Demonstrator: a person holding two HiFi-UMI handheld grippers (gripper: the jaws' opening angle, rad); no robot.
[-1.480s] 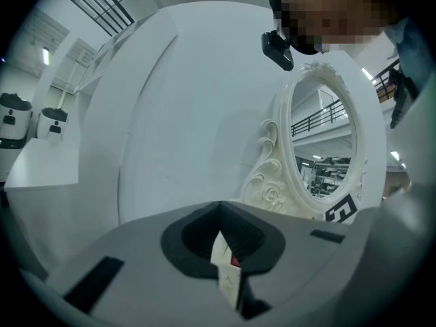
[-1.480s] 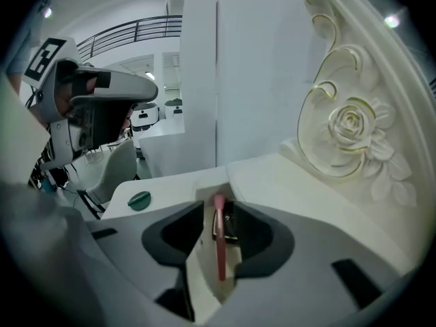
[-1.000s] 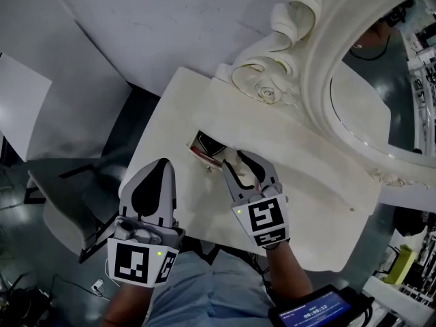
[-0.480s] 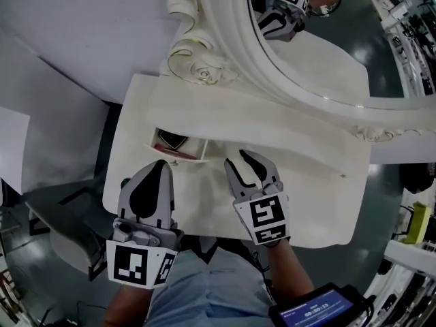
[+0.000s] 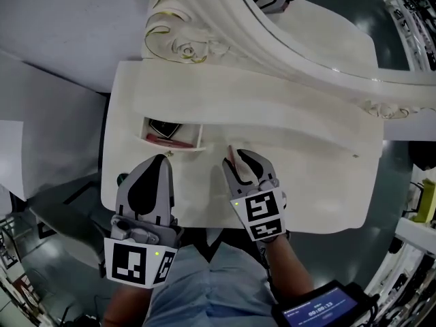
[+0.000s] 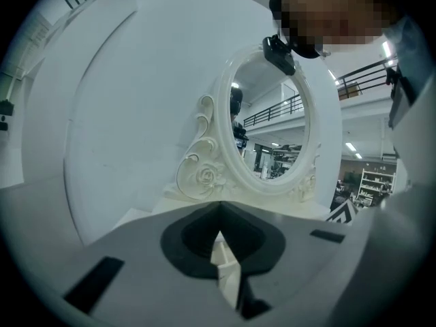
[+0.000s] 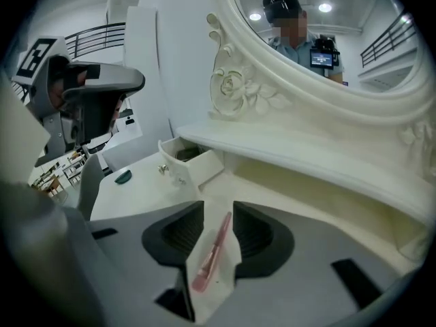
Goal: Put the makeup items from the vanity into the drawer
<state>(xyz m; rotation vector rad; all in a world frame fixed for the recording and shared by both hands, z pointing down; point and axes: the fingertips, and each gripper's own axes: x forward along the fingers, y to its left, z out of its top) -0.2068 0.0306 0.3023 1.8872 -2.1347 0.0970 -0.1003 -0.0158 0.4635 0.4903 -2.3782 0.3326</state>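
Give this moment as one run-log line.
left gripper: shut, empty | right gripper: open, pink stick between jaws | drawer: open

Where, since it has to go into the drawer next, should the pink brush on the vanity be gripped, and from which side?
Take the pink brush across the middle of its thin shaft, coming down from above. It lies flat on the vanity top, lengthwise between the open fingers of the right gripper, with bare surface either side, so closing there should pinch its narrow width.
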